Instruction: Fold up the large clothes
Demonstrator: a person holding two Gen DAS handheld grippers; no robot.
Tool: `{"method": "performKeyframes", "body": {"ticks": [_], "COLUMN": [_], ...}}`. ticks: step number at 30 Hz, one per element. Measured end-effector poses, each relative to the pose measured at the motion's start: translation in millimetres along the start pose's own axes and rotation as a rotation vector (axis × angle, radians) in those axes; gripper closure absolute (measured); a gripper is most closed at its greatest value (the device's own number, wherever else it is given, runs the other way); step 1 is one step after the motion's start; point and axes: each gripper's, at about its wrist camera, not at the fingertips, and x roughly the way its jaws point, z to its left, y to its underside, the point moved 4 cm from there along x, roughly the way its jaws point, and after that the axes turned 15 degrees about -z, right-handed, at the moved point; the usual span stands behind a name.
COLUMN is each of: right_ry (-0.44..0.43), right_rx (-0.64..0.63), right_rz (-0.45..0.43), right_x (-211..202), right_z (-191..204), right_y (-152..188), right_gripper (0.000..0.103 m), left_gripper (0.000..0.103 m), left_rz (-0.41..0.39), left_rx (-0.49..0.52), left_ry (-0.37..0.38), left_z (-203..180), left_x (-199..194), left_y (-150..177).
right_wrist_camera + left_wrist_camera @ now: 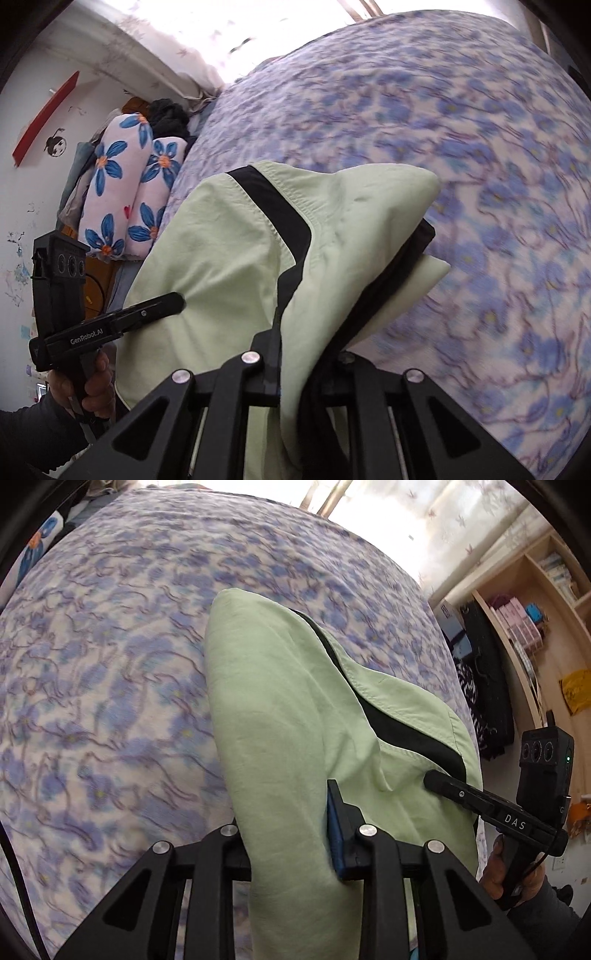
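While lifted clear of the bed [110, 664] and hanging between both tools, pale green garment [288, 716] with black trim, bunched into loose folds above the blue-flowered bedspread. Pinched near one edge by the left hand-held gripper [291, 834], clamped on cloth; gripped on the right by the right hand-held gripper [306, 354], likewise closed on fabric. Judged mid-carry, before laying down. Next: lowering flat onto the bed, spreading, smoothing creases. Flowered pillows [125, 192] far left.

Left wrist view: close behind left gripper [291, 834], facing forward over bed [110, 664] toward window and shelves [535, 602].
Right wrist view: close behind right gripper [306, 347], facing pillows [125, 184].
Shared: green garment [288, 716], bed, each opposite gripper.
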Motion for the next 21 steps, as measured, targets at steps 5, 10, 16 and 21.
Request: {"method": "performKeyframes", "body": {"ticks": [5, 10, 16, 21], "right_ry": [-0.011, -0.017, -0.003, 0.039], "right_rx": [0.008, 0.025, 0.024, 0.0], "right_rz": [-0.05, -0.117, -0.182, -0.225], "right_x": [51.5, 122.2, 211.6, 267.2], "right_z": [42.6, 71.2, 80.8, 76.4], "right_y": [-32.7, -71.0, -114.9, -142.6], "right_gripper": [0.093, 0.093, 0.093, 0.093], "left_gripper": [0.078, 0.078, 0.077, 0.077], "left_rz": [-0.041, -0.088, -0.145, -0.176], "left_rx": [0.042, 0.12, 0.178, 0.158], "left_ry": [0.022, 0.025, 0.007, 0.003], "left_z": [67.7, 125.2, 185.2, 218.5], "left_x": [-8.8, 6.7, 55.8, 102.7], "left_y": [-65.6, -136.1, -205.7, -232.9]}}
